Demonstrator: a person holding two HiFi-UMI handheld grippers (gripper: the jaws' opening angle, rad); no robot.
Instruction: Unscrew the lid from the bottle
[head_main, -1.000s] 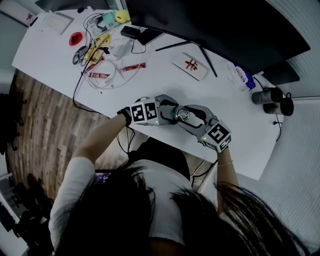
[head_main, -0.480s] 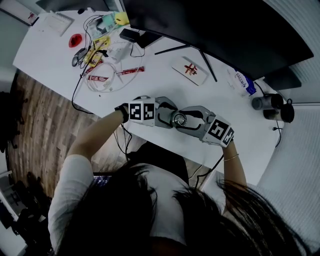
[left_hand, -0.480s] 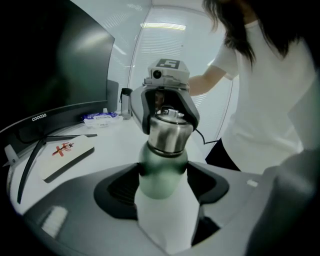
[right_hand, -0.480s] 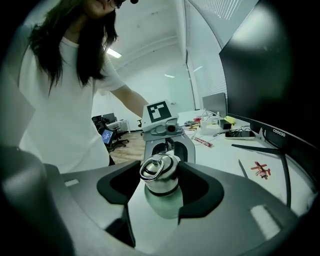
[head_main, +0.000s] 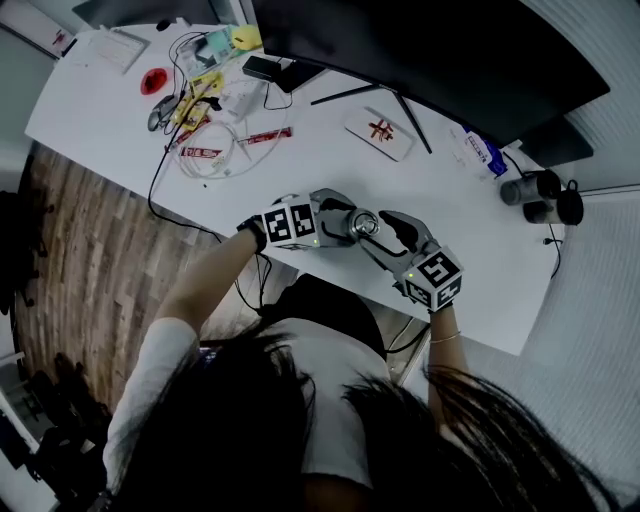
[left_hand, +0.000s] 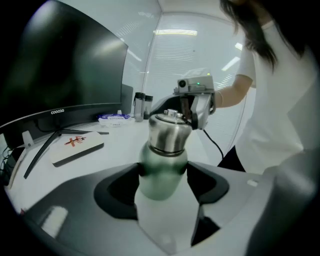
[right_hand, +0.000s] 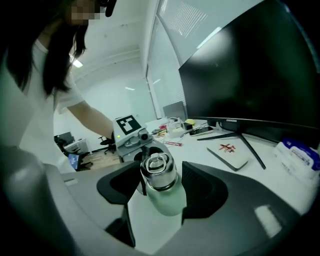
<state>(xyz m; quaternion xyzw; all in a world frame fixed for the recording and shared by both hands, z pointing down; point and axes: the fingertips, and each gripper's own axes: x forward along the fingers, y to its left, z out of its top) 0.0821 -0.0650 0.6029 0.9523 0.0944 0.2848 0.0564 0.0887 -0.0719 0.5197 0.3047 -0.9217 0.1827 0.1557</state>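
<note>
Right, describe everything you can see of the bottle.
The bottle has a pale green body and a shiny, steel-looking lid with a small loop on top, still on. It is roughly upright by the desk's near edge, base hidden. The left gripper clamps its body; the right gripper is shut on the lid.

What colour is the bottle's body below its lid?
Pale green bottle body, under a silver metal lid; shows best in the left gripper view.

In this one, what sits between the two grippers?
The bottle: the left gripper clamps its green body, and the right gripper has its jaws either side of the steel lid. Both gripper views show this.
</note>
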